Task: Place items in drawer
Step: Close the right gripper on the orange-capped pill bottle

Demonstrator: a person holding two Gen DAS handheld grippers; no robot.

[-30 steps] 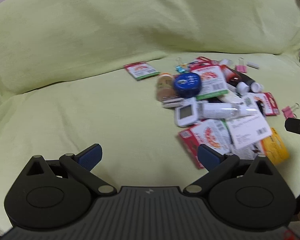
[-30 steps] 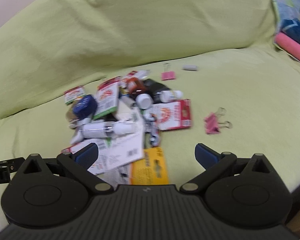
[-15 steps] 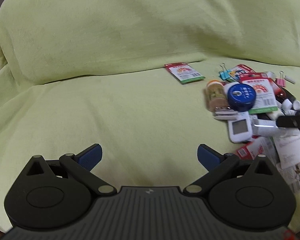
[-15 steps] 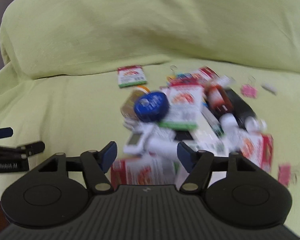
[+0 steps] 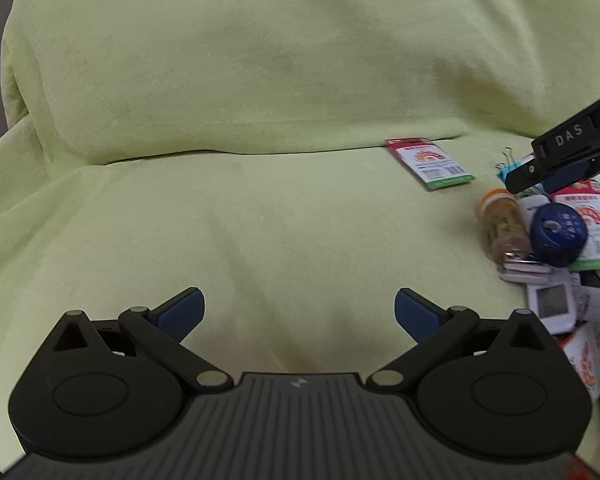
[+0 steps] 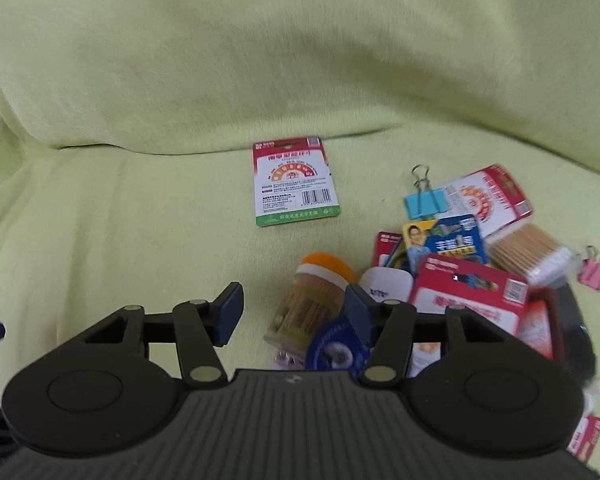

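- We see the items as a heap [image 6: 460, 264] on a green cloth [image 6: 140, 220] spread over a couch seat; no drawer shows in either view.
- In the heap we pick out a toothpick jar [image 6: 316, 300] with an orange cap lying on its side, a blue tin [image 6: 336, 354] just beside it, red cards, a swab pack [image 6: 528, 252], a blue clip [image 6: 424, 202] and a pink clip [image 6: 594, 274].
- One red card [image 6: 294, 182] lies alone, apart from the heap, near the fold under the backrest.
- Our right gripper [image 6: 294, 306] hangs low over the heap's left edge, jaws apart and grasping nothing; the jar lies between its fingers, and the right pad [image 6: 360, 312] stands before the tin.
- From the left wrist we see the right gripper [image 5: 556, 168] above the heap's far side.
- Our left gripper [image 5: 298, 314] is spread wide over bare cloth, well left of the heap, holding nothing.
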